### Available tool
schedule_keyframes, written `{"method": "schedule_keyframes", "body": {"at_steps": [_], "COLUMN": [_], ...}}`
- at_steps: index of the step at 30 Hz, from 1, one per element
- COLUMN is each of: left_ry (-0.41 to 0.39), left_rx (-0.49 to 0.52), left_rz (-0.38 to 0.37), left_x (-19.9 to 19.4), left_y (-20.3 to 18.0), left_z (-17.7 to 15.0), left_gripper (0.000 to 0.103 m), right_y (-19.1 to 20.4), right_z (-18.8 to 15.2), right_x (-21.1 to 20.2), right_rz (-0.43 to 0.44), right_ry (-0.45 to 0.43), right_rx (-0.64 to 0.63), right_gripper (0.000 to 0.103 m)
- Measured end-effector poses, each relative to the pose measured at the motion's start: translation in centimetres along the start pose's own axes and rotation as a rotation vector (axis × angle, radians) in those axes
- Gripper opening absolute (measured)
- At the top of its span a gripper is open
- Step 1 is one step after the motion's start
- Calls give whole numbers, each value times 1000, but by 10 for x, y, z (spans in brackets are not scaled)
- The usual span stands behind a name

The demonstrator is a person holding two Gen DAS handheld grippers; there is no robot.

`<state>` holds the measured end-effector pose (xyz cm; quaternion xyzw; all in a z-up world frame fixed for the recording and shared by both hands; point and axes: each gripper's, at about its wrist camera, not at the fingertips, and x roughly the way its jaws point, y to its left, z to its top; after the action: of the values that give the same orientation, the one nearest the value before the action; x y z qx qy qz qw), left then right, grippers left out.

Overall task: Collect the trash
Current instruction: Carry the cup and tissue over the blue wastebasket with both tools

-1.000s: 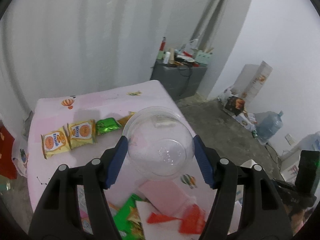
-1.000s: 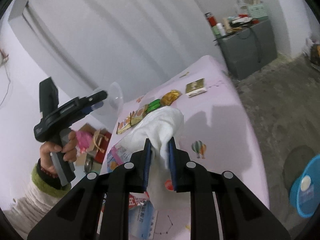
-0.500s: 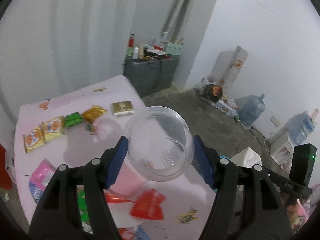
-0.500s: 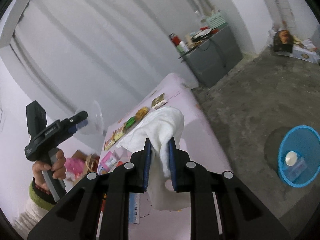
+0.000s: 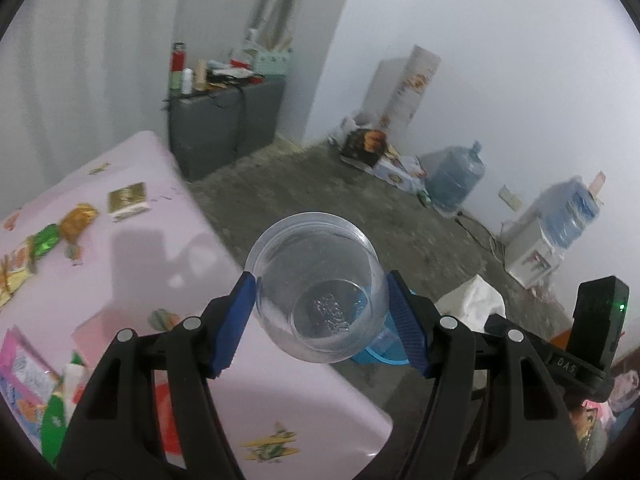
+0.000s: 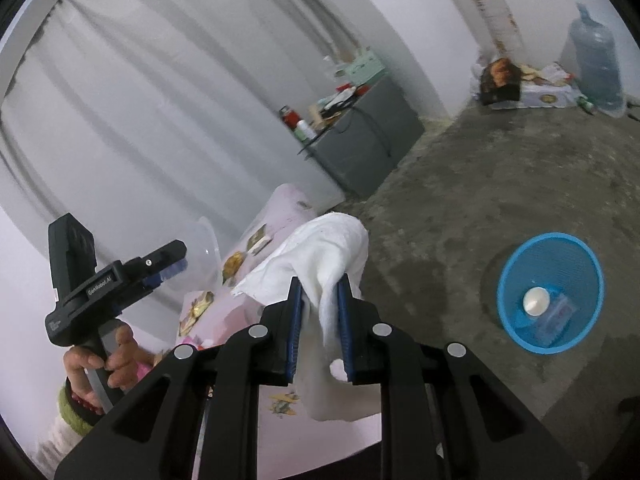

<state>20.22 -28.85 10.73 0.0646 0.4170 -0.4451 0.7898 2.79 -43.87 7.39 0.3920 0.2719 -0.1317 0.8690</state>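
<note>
My left gripper (image 5: 320,304) is shut on a clear plastic cup (image 5: 316,284), mouth toward the camera, held over the pink table's (image 5: 132,264) right edge. Behind the cup a piece of the blue trash basket (image 5: 380,354) shows on the floor. My right gripper (image 6: 320,320) is shut on a crumpled white tissue (image 6: 320,260) that hangs from its blue pads. The blue trash basket (image 6: 550,292) stands on the concrete floor to the right, with a round lid and a clear wrapper inside. The right wrist view also has the left gripper (image 6: 168,264) with the cup (image 6: 210,248), held by a hand (image 6: 104,364).
Snack wrappers (image 5: 78,218) and packets (image 5: 24,364) lie on the pink table. A grey cabinet (image 5: 224,124) with bottles stands against the curtain. Water jugs (image 5: 456,180), boxes (image 5: 366,146) and a dispenser (image 5: 532,252) line the far wall. Bare concrete floor (image 6: 460,184) surrounds the basket.
Both grippers have swung away from the table toward the floor, each keeping its load. The blue basket has come into full view on the right, and the table has slid left.
</note>
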Motion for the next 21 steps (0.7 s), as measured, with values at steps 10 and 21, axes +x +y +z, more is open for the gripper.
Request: {"method": "schedule_keyframes", "body": {"at_steps": [10, 21], "left_ry": [124, 236], "left_rx": [58, 43], "left_rz": [-66, -157], "left_x": [79, 188], "left_y": [-55, -105], "left_z": [-5, -11], "left_gripper": [63, 63], "right_y": [-63, -156], "right_z": [9, 12], "right_x": [-13, 0], "right_rz": [-119, -308], "right_ry": [-42, -42], "right_rx": [97, 247], "right_gripper": [18, 18]}}
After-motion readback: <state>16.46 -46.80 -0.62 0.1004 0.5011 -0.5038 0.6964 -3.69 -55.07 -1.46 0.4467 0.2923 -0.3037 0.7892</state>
